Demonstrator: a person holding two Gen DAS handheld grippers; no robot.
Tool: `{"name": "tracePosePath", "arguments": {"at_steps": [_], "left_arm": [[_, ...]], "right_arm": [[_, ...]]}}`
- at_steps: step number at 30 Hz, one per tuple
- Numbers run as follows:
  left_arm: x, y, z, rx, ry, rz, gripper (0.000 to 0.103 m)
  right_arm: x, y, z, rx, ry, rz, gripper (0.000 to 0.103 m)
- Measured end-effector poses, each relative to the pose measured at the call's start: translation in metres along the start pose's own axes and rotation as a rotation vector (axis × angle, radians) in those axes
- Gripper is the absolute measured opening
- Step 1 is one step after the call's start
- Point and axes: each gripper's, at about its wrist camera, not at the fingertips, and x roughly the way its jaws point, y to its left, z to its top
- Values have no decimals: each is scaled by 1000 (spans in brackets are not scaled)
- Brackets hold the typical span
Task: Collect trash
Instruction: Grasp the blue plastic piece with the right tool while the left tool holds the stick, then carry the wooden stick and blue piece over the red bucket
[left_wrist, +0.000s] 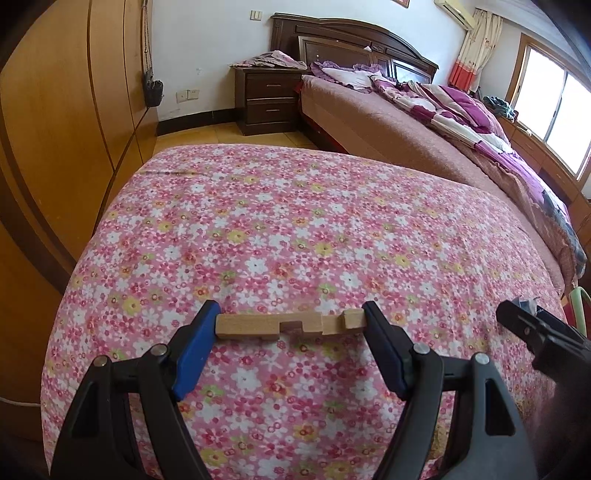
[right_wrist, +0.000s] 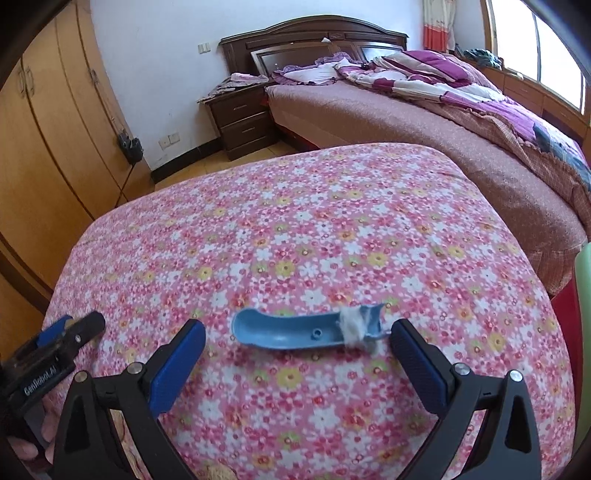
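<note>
On the pink flower-print cloth (left_wrist: 295, 229), the left gripper (left_wrist: 291, 325) is clamped endwise on a notched pale wooden bar (left_wrist: 288, 325). The right gripper (right_wrist: 297, 334) brackets a curved blue plastic shard (right_wrist: 295, 332) (white fluff stuck on), pads apart; closing squarely seems next.

Cloth (left_wrist: 295, 229): pink w/ small white, red & yellow flowers. Wood piece (left_wrist: 291, 325): pale tan. Plastic piece (right_wrist: 306, 332): light blue, w/ white fluff (right_wrist: 351, 325). Left gripper (left_wrist: 291, 332) & right gripper (right_wrist: 297, 349): black, blue pads. Bed (left_wrist: 373, 110): brown cover; quilt (left_wrist: 454, 107) purple & white. Nightstand (left_wrist: 269, 99): dark brown. Wardrobe (left_wrist: 66, 122): orange-tan. Curtain (left_wrist: 476, 48): cream & orange.
</note>
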Motion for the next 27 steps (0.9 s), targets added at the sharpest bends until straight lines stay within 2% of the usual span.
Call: {"name": "tracePosePath", "arguments": {"at_steps": [2,4,12,21,27], "left_arm": [[0,0,0,-3,0,-4,77],[0,1,0,-5,1,-6,77],[-3,3,-1,-7,-12,-21,77],[-15,-9,-7,28,-39,-35,77],[-25,-21,-14,65,-48,-55,77]], "right_arm": [[-1,-2,1,5,-8,-19,83],[-3,-3,0,8,-17,-23,77],[-18,-4,-7,23,-27,30,77],[-67,-16,-24,68,-72,76,77],[-101,-39,-44,115,-110,74,77]]}}
